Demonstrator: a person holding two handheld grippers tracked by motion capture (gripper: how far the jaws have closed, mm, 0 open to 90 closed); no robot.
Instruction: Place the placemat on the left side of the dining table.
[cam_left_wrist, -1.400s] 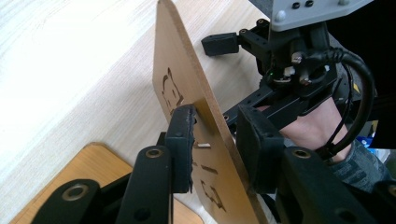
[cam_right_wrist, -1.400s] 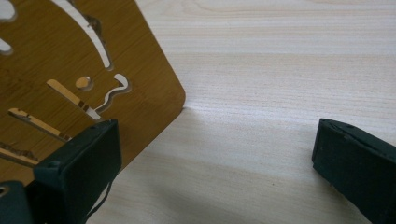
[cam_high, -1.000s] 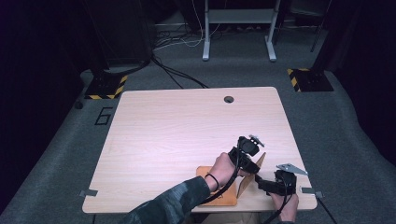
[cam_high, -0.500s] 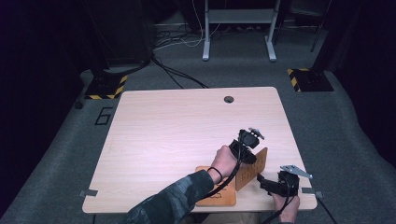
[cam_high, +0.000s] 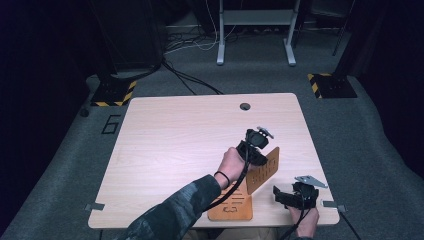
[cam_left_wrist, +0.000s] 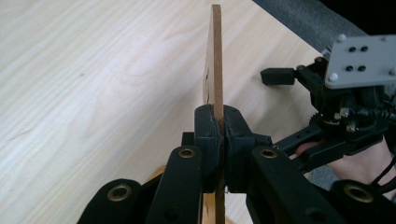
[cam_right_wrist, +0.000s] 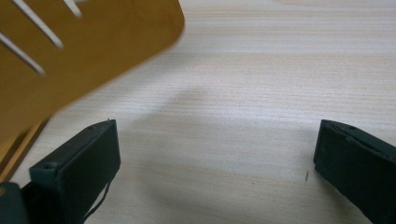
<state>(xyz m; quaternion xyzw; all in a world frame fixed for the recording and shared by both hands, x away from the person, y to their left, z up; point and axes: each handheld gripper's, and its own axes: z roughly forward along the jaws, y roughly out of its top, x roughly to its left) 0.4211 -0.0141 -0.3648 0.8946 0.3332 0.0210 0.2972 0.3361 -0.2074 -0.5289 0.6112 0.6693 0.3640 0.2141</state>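
My left claw (cam_left_wrist: 219, 135) is clamped on the panel (cam_high: 263, 169), held on edge right of frame centre above the base (cam_high: 231, 205), while my empty, wide-open right claw (cam_high: 289, 196) waits lower right, nearer.

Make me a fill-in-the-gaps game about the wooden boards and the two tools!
1. The left tool is shut on the edge of the slotted wooden ____.
2. The right tool has its jaws ____, with nothing between them.
3. The held panel stands upright; the other wooden panel lies ____ on the table.

Missing words: panel; open; flat
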